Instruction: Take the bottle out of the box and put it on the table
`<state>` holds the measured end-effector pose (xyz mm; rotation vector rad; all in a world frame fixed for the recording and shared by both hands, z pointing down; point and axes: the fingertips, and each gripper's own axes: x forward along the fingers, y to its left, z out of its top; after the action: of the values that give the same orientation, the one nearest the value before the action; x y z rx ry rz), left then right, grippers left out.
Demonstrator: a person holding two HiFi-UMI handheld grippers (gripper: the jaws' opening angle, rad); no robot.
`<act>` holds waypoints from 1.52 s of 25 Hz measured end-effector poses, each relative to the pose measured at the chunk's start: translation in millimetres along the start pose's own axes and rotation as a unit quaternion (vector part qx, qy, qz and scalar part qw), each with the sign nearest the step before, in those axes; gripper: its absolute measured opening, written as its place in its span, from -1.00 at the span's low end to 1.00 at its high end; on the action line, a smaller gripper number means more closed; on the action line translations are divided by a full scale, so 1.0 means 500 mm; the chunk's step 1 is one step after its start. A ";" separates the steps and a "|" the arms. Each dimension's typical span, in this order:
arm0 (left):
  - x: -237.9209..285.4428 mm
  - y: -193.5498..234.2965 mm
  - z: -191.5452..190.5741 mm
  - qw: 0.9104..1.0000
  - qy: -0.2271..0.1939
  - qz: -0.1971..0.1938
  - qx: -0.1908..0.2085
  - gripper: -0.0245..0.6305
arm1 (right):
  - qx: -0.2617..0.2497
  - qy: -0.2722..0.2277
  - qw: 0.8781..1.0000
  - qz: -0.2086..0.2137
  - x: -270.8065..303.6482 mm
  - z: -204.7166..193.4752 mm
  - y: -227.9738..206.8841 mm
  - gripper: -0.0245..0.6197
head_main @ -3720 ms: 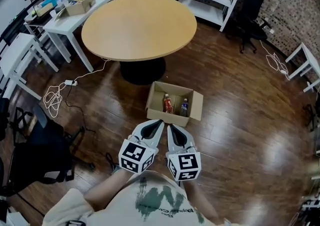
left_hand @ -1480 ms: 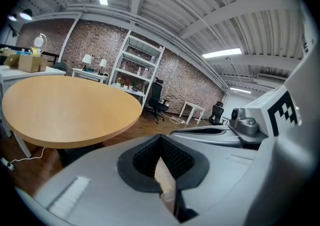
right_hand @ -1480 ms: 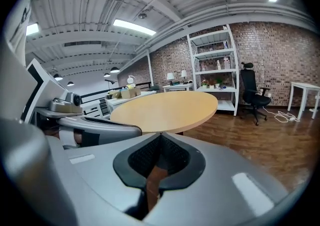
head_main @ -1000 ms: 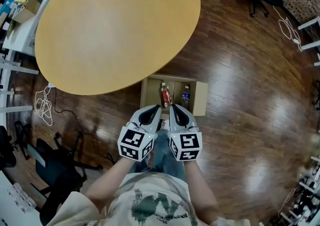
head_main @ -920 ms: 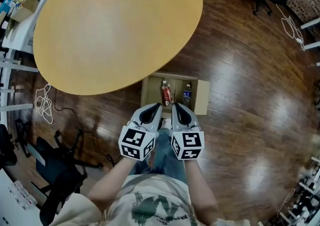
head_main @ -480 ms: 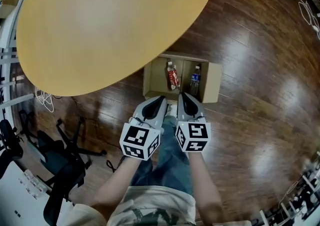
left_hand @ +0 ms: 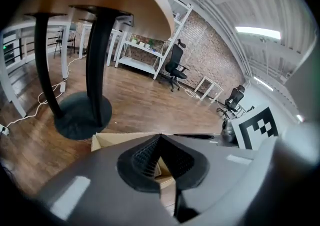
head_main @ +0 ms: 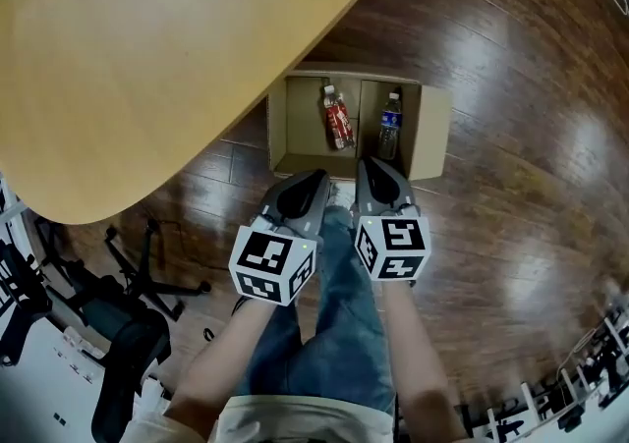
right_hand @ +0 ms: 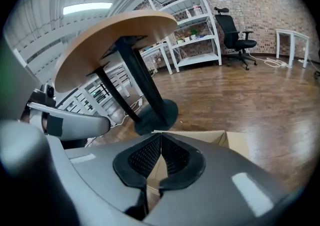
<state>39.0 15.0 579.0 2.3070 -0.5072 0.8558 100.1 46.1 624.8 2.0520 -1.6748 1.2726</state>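
Observation:
An open cardboard box (head_main: pixel 432 141) stands on the wooden floor beside the round table (head_main: pixel 147 48). A divider splits it in two. A red-labelled bottle (head_main: pixel 337 120) lies in its left half and a blue-labelled bottle (head_main: pixel 389 127) in its right half. My left gripper (head_main: pixel 319 174) and right gripper (head_main: pixel 364 162) hover side by side just short of the box's near wall, both shut and empty. In the left gripper view the shut gripper (left_hand: pixel 159 136) points over the box's rim (left_hand: pixel 107 141). The right gripper view shows that gripper (right_hand: pixel 161 135) shut above the box (right_hand: pixel 220 140).
The table's dark pedestal base (left_hand: pixel 82 120) stands just behind the box. The tabletop overhangs the box's left side. The person's legs in jeans (head_main: pixel 334 333) are below the grippers. An office chair base (head_main: pixel 147 284) sits at the left; shelves (right_hand: pixel 192 24) and chairs line the brick wall.
Both grippers have sunk toward the floor and closer to the box, still shut. The head view has dropped too, so the box looks larger and the tabletop fills the upper left.

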 end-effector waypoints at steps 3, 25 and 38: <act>0.040 0.018 -0.035 1.000 0.009 0.001 -0.004 -0.94 | -0.006 0.009 1.000 0.009 0.038 -0.036 -0.013 -0.92; 0.281 0.161 -0.279 0.999 0.047 0.004 -0.010 -0.94 | -0.022 0.081 0.995 0.045 0.343 -0.284 -0.128 -0.70; 0.371 0.245 -0.361 0.999 0.051 -0.007 0.013 -0.94 | -0.068 0.142 0.987 0.037 0.545 -0.409 -0.181 -0.45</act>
<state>25.9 20.0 865.0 2.2728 -0.4369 0.9735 76.6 14.4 975.0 1.6573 -1.6677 1.3580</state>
